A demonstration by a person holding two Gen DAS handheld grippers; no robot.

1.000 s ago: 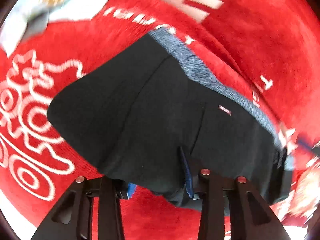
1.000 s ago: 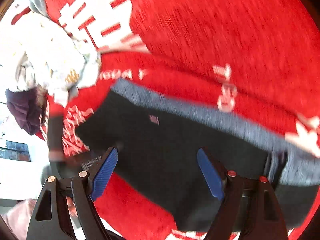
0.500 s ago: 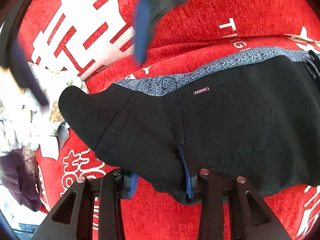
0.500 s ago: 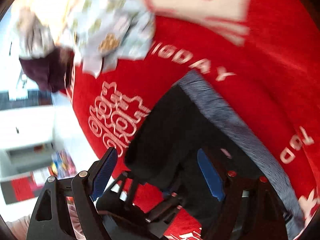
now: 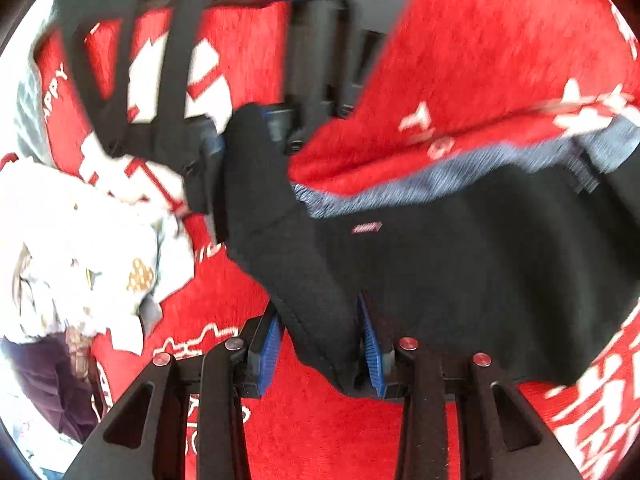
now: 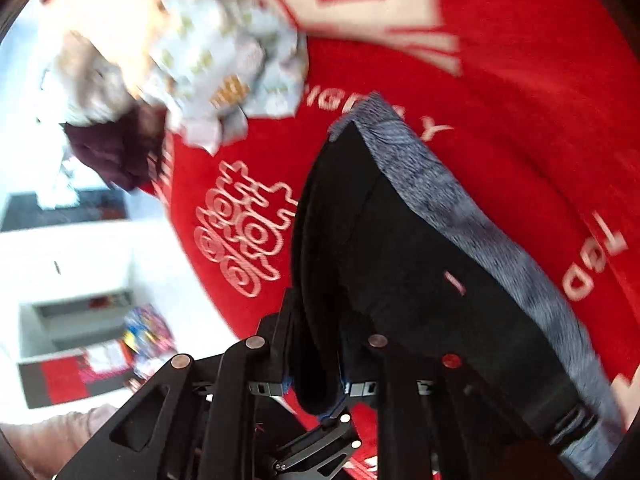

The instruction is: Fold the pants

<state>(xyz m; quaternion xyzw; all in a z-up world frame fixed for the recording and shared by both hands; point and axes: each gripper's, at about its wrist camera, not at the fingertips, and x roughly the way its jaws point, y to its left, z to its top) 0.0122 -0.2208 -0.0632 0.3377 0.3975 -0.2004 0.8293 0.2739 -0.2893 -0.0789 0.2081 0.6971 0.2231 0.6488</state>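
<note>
Black pants (image 5: 440, 260) with a grey-blue waistband (image 5: 440, 176) lie on a red cloth (image 5: 460, 60) with white lettering. My left gripper (image 5: 322, 354) is shut on a fold of the black fabric at the pants' near edge. My right gripper (image 5: 246, 140) shows blurred in the left wrist view, upper left, around a raised corner of the same pants. In the right wrist view the pants (image 6: 400, 260) run up from the right gripper (image 6: 314, 376). Its jaws are closing, with the black fabric pinched between the pads. The waistband (image 6: 460, 200) runs along the right.
A crumpled white patterned garment (image 5: 80, 240) lies on the cloth to the left, also seen as the white garment (image 6: 224, 68) in the right wrist view. A dark purple garment (image 6: 112, 152) sits beside it. The cloth's edge and a white floor with furniture (image 6: 72, 280) lie left.
My right gripper swung in to the pants' corner and its wide jaws closed onto the black fabric. My left gripper kept its hold, rose and rolled.
</note>
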